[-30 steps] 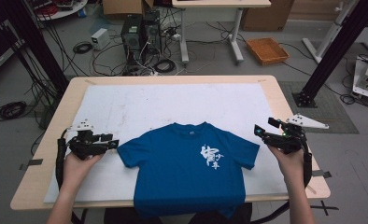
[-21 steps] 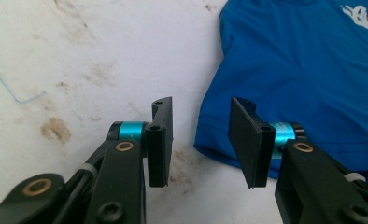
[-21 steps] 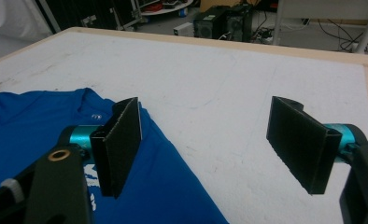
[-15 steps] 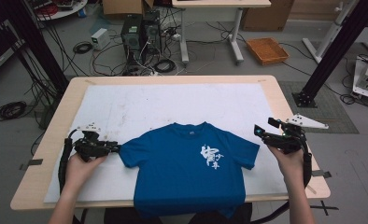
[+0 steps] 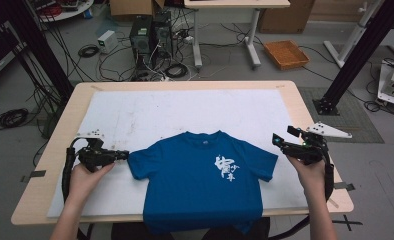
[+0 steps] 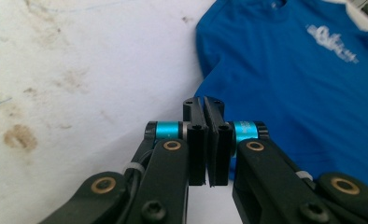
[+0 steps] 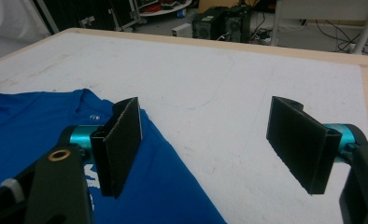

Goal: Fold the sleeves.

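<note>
Around the table a dim workshop: grey floor [image 5: 30,75] with loose cables [image 5: 10,118], black computer towers [image 5: 147,34] behind, a white desk frame [image 5: 225,30], an orange tray [image 5: 286,53] on the floor at far right, black frame posts [image 5: 357,55] slanting at the sides. Wooden table [image 5: 307,107] takes up the middle, nearly all of it covered by a white mat [image 5: 185,110], scuffed, with brown stains visible in the left gripper view. Blue T-shirt [image 5: 202,175] lies flat, front up, on the near middle of the mat, collar pointing away from the person, white print on the chest, hem hanging over the near table edge. Left gripper [image 5: 121,155] sits low on the mat at the tip of the shirt's left sleeve; its jaws have just been closing and now stand pressed together, pads [image 6: 205,140] meeting right at the sleeve edge, whether cloth is pinched between them cannot be told. Right gripper [image 5: 284,140] is held just beside the right sleeve, above the mat near the table's right edge, jaws spread wide, nothing between them, one pad [image 7: 121,144] over the blue sleeve, the other over bare mat. Both hands enter from the near edge.
</note>
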Demonstrator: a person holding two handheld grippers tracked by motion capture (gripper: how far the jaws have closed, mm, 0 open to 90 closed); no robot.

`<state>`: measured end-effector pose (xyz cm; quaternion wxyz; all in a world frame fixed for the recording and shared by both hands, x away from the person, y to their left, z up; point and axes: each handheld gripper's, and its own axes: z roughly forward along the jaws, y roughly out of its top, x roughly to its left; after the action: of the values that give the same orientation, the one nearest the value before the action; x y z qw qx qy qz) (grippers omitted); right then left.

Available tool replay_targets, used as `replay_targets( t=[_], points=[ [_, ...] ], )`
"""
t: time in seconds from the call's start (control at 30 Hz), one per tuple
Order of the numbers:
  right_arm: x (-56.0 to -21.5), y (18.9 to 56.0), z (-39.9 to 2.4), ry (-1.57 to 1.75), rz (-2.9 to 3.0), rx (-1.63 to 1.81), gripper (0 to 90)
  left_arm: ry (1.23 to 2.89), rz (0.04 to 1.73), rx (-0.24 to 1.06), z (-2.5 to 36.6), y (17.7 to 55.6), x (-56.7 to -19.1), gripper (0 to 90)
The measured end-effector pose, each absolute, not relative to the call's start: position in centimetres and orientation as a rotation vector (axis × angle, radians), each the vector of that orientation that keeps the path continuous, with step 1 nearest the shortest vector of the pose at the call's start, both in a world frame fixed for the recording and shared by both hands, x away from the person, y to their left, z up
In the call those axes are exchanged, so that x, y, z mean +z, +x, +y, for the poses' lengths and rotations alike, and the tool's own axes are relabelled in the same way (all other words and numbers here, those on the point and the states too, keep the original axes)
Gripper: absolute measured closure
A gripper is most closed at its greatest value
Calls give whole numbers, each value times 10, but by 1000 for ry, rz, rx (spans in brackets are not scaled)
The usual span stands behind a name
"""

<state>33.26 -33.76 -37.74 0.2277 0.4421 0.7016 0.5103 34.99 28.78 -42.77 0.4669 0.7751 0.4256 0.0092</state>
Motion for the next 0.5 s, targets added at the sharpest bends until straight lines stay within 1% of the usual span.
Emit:
replay_targets(
  t=[0.07,0.13,0.23,0.5],
  points=[
    [-377,332,-338,1221,1932,1407,262,1889,1043,13,286,350,-424,878],
    [-377,332,-339,1215,1928,1408,263,1844,1044,-37,278,349,-415,878],
    [-376,331,-338,1219,1925,1409,263,1827,1033,-65,269,348,-408,878],
    [-375,330,-338,1212,1922,1408,263,1767,1001,-188,225,349,-394,877]
  ],
)
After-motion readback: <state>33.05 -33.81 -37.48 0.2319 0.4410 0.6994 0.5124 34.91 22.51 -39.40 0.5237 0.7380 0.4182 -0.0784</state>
